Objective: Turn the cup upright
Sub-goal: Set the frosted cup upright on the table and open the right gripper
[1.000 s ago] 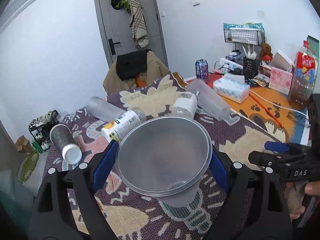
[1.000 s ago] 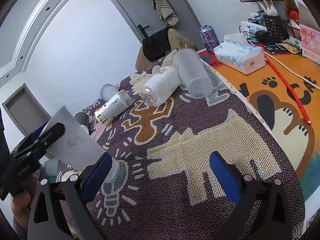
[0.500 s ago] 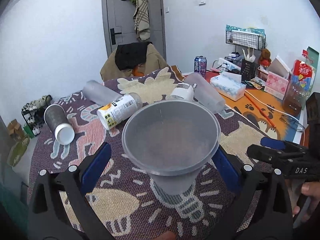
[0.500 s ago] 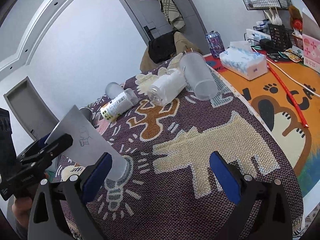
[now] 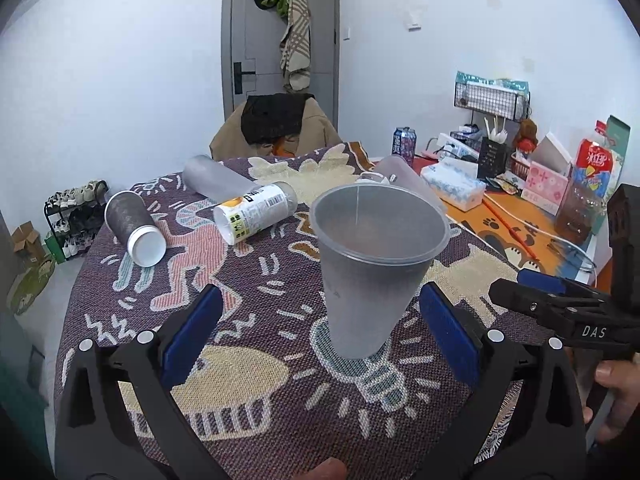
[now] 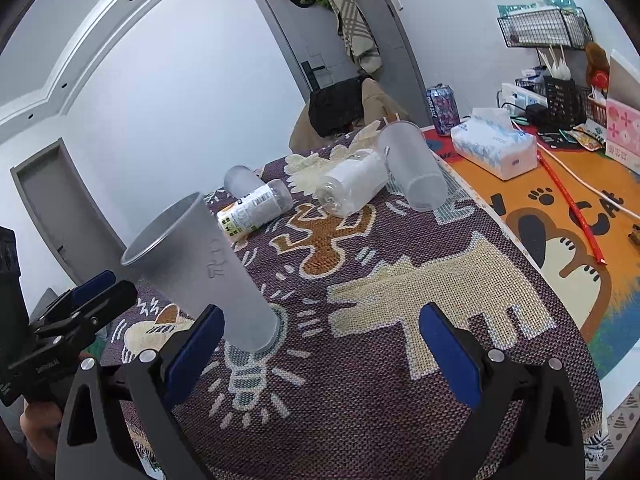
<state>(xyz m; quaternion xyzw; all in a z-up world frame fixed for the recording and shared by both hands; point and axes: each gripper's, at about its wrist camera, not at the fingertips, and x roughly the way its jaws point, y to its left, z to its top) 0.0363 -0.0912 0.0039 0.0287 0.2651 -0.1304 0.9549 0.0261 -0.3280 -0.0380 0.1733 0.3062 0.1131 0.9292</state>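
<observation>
A frosted translucent plastic cup (image 5: 372,276) stands upright, mouth up, on the patterned cloth, on a light-bulb motif. My left gripper (image 5: 320,320) is open; its blue pads stand apart on both sides of the cup's lower half without touching it. In the right wrist view the same cup (image 6: 208,268) stands at the left, just beyond my right gripper's left pad. My right gripper (image 6: 320,336) is open and empty over the cloth. It also shows in the left wrist view (image 5: 560,308) at the right.
Lying on the cloth: a labelled bottle (image 5: 256,212), a dark tumbler with a white base (image 5: 134,228), frosted cups (image 5: 216,180) (image 6: 416,170) and a clear bottle (image 6: 352,186). A tissue box (image 6: 496,146), a can (image 6: 442,108) and boxes stand on the orange mat at the right.
The cup went from tilted toward the left camera to standing upright on the cloth. The left gripper's jaws opened off it and drew back a little. The right gripper stayed open.
</observation>
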